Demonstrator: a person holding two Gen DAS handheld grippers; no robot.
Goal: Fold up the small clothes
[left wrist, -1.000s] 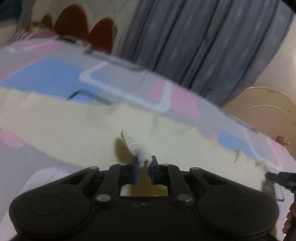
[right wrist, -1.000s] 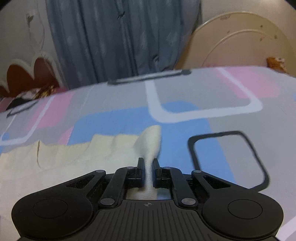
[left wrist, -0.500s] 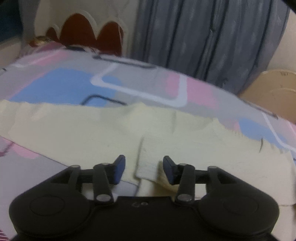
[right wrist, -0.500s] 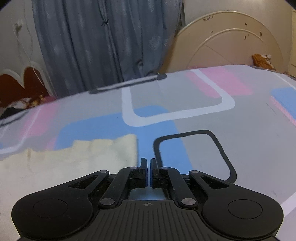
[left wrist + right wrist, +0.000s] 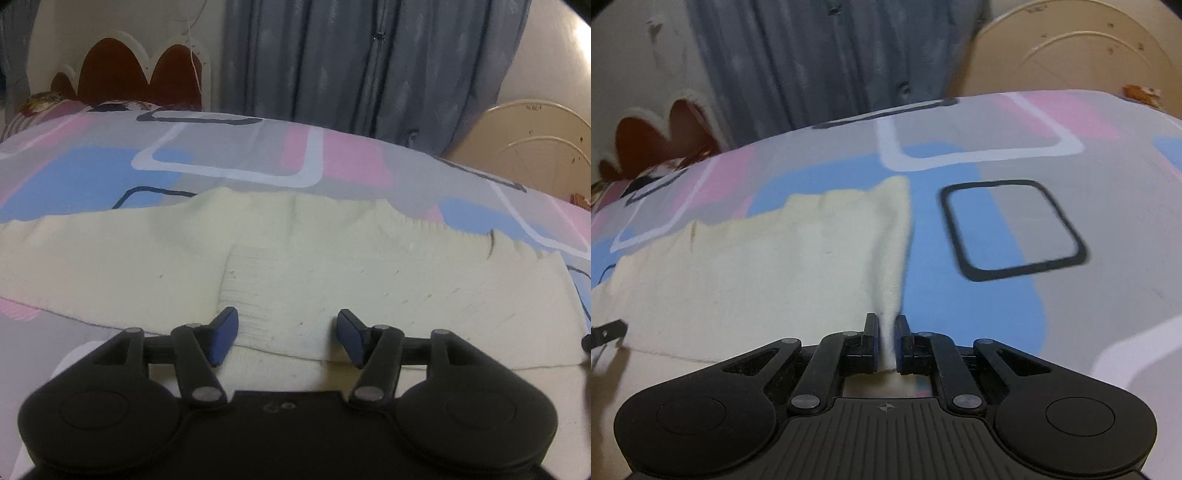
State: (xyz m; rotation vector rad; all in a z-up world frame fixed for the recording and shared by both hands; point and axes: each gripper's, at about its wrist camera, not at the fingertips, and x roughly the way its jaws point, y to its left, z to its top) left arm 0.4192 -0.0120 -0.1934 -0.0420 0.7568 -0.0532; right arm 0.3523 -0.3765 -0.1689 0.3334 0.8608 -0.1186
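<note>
Since a second ago, left gripper (image 5: 287, 334) has let go of the ribbed cuff it was pinching and its jaws now stand wide apart; cuff lies flat on the cream knit garment (image 5: 332, 273) just ahead of and between the blue pads (image 5: 221, 334). Right gripper (image 5: 886, 341), which was shut on nothing half a second ago, now has jaws pressed on a raised ridge of the garment's right edge (image 5: 892, 258), cloth running straight ahead from the jaws. Garment is spread across the patterned bedsheet (image 5: 1015, 229), mostly to the left of the right jaws.

Step, as I judge it: one sleeve laid in, right side fold starting. Next move likely calls for carrying the pinched edge leftward over the body, keeping the lift low so the layer underneath doesn't drag. Left gripper free to hold down or regrasp.
</note>
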